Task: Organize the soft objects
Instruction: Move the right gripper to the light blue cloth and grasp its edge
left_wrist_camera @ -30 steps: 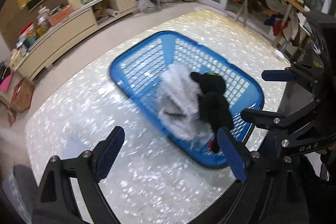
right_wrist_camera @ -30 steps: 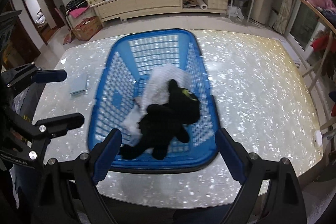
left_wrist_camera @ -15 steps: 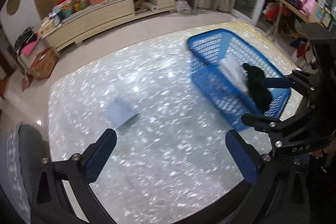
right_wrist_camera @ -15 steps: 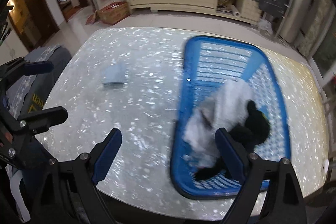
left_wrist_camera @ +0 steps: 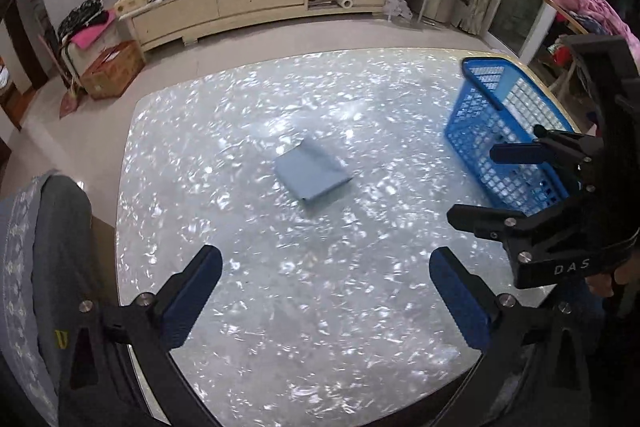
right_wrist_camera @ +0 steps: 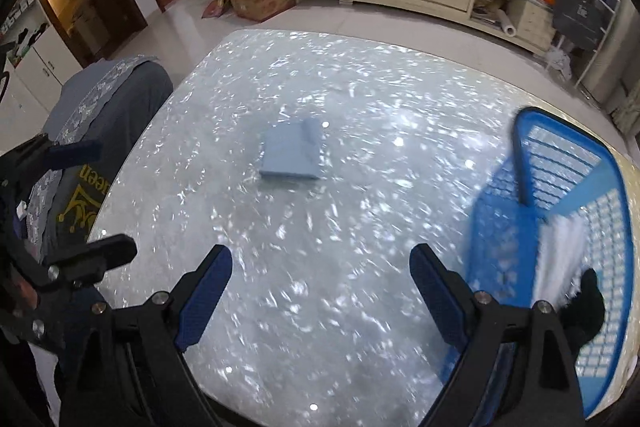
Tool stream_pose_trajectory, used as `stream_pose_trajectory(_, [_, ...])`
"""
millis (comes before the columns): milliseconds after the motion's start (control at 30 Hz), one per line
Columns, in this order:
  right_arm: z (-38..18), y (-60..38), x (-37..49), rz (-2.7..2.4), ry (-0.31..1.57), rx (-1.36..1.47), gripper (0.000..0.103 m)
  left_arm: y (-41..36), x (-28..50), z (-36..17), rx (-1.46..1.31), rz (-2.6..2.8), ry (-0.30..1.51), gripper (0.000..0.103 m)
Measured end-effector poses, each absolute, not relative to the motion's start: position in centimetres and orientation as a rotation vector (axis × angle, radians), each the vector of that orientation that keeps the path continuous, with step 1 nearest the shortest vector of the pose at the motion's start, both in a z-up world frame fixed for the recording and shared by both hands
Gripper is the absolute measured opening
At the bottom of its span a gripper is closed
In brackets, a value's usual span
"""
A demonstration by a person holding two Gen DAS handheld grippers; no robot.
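A folded light-blue cloth [left_wrist_camera: 312,171] lies flat near the middle of the shiny table [left_wrist_camera: 256,307]; it also shows in the right wrist view [right_wrist_camera: 292,154]. A blue plastic basket [left_wrist_camera: 496,131] stands at the table's right side, seen too in the right wrist view [right_wrist_camera: 560,187], holding a white cloth [right_wrist_camera: 560,259] and a black plush toy [right_wrist_camera: 584,311]. My left gripper [left_wrist_camera: 326,291] is open and empty above the near table, short of the blue cloth. My right gripper [right_wrist_camera: 322,287] is open and empty, also short of the cloth; it appears in the left wrist view [left_wrist_camera: 500,183].
A grey-covered chair [right_wrist_camera: 104,115] stands at the table's left edge, seen also in the left wrist view [left_wrist_camera: 44,267]. A long cream sideboard [left_wrist_camera: 248,3] with clutter lines the far wall. A cardboard box [left_wrist_camera: 112,71] sits on the floor.
Both grippers have swung left, away from the basket, and now face the folded blue cloth. The basket has slid to the right edge of both views.
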State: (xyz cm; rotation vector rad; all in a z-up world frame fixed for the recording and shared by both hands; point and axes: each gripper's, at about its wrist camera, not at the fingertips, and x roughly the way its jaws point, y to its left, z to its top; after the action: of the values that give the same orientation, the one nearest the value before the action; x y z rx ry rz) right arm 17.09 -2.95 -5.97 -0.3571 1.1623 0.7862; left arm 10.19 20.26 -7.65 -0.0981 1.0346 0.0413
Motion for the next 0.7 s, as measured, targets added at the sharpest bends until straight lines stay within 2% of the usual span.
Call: stream_pose_trajectory(700, [-13.8,6.8,22.1,0.795,1.334,-0.420,0.088,27.8,16.3,-15.1,-0.206,0.101,1.125,0.103])
